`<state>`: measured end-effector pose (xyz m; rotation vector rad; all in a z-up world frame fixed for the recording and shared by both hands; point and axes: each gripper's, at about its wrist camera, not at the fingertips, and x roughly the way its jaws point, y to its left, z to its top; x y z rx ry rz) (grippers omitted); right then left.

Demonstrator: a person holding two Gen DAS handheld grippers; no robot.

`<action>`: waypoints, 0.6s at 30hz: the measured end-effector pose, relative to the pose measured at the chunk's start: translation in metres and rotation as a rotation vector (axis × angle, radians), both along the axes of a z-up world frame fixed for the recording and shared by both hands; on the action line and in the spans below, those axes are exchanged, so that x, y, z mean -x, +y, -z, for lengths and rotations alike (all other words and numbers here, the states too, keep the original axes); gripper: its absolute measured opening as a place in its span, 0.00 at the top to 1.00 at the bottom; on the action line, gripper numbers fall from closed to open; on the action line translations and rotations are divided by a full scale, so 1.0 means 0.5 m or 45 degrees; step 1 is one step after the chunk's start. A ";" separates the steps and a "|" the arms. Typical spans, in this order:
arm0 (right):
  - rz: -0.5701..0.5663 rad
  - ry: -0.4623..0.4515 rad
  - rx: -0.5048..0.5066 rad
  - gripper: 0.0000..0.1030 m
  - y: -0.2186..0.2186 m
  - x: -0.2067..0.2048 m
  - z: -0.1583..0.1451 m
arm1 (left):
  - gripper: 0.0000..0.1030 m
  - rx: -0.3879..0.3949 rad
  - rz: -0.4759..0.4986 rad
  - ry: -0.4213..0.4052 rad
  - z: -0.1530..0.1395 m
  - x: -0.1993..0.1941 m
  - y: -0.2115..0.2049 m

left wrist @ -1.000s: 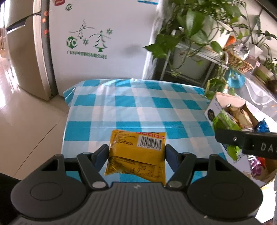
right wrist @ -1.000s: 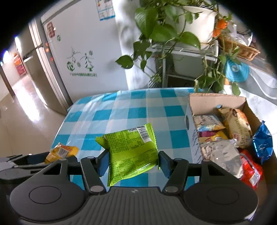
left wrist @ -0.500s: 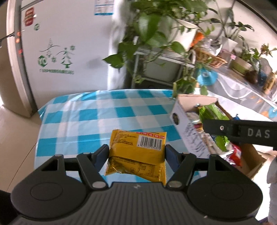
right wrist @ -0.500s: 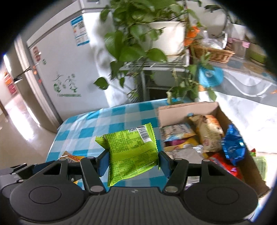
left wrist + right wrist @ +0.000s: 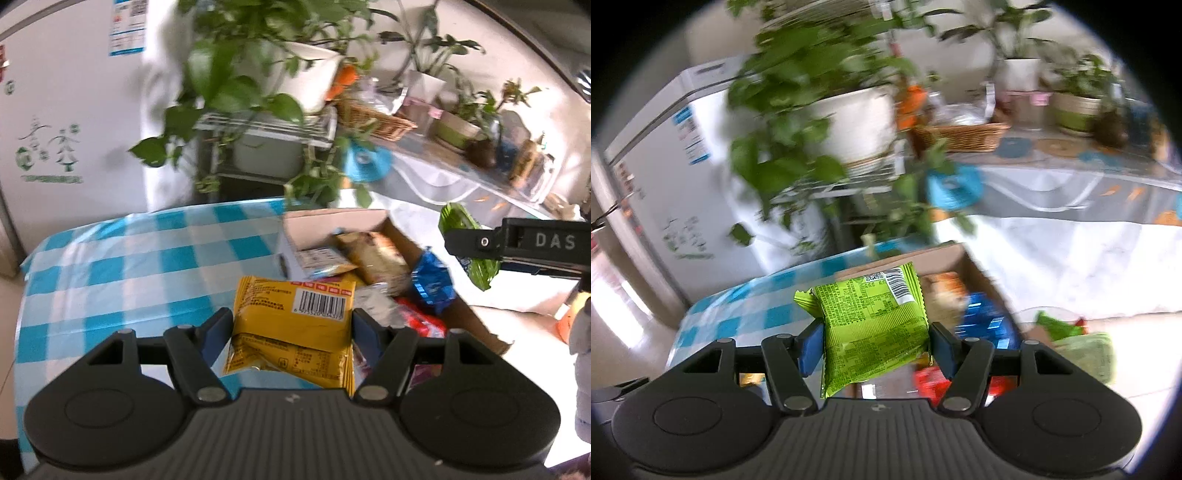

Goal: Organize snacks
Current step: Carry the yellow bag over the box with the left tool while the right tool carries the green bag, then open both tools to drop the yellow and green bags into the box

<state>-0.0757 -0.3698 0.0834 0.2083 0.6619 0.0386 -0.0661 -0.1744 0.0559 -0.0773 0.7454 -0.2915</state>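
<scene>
My left gripper (image 5: 291, 332) is shut on a yellow snack packet (image 5: 295, 317) with a barcode, held above the table's right side, just left of the open cardboard box (image 5: 332, 221). My right gripper (image 5: 873, 341) is shut on a lime-green snack packet (image 5: 871, 325) and holds it high over the same box (image 5: 945, 258). In the left wrist view the right gripper's black finger and the green packet (image 5: 461, 225) show at the right, beyond the box. The box holds several snack bags, among them a blue one (image 5: 430, 280).
The table has a blue-and-white checked cloth (image 5: 129, 258). Behind it stand a rack with potted plants (image 5: 258, 92) and a white fridge (image 5: 55, 110). A counter with a wicker basket (image 5: 373, 118) and pots runs along the right. A green bag (image 5: 1086, 350) lies right of the box.
Both grippers have swung to the right with their packets. The box now lies straight ahead of the left gripper, and the right gripper has risen over it. Both views are blurred by motion.
</scene>
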 end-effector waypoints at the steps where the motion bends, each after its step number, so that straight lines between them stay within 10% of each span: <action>1: 0.023 0.003 0.003 0.35 -0.013 -0.001 0.000 | 0.33 0.004 0.012 0.000 -0.001 -0.002 -0.011; 18: 0.174 0.124 -0.193 0.35 -0.107 -0.013 0.040 | 0.31 0.057 0.175 0.119 0.056 -0.033 -0.160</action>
